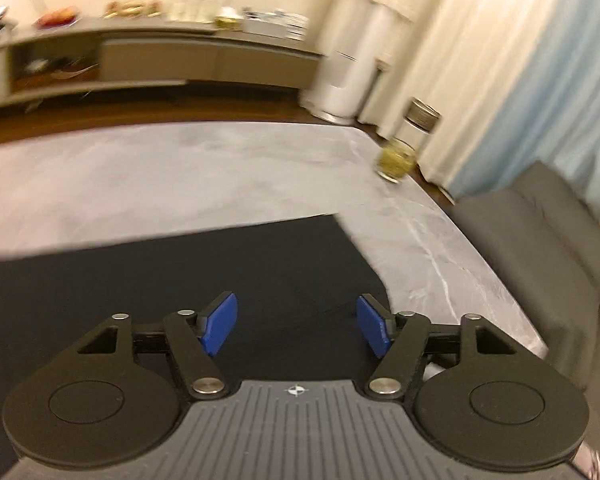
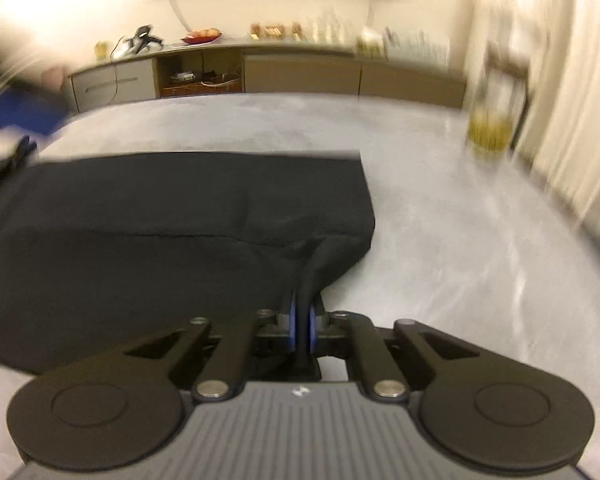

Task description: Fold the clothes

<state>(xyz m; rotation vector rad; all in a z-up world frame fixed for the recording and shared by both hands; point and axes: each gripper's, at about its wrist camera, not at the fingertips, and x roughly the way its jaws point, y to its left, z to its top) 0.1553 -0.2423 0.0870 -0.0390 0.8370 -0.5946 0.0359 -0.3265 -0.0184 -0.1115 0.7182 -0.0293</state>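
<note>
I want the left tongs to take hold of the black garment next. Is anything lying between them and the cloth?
Nothing visible does. The left tongs stand open just above the black garment, with only bare cloth between the blue pads. The glass jar stands far off at the table edge. The right tongs already pinch the garment's corner.

Your left wrist camera looks down along its fingers (image 1: 220, 326), close over the surface's (image 1: 180, 168) right part, facing the curtain corner. Your right wrist camera sits just as low, facing the sideboard (image 2: 300, 74). Both share the dark garment (image 1: 140, 280), jar (image 1: 398, 158) and sideboard.
</note>
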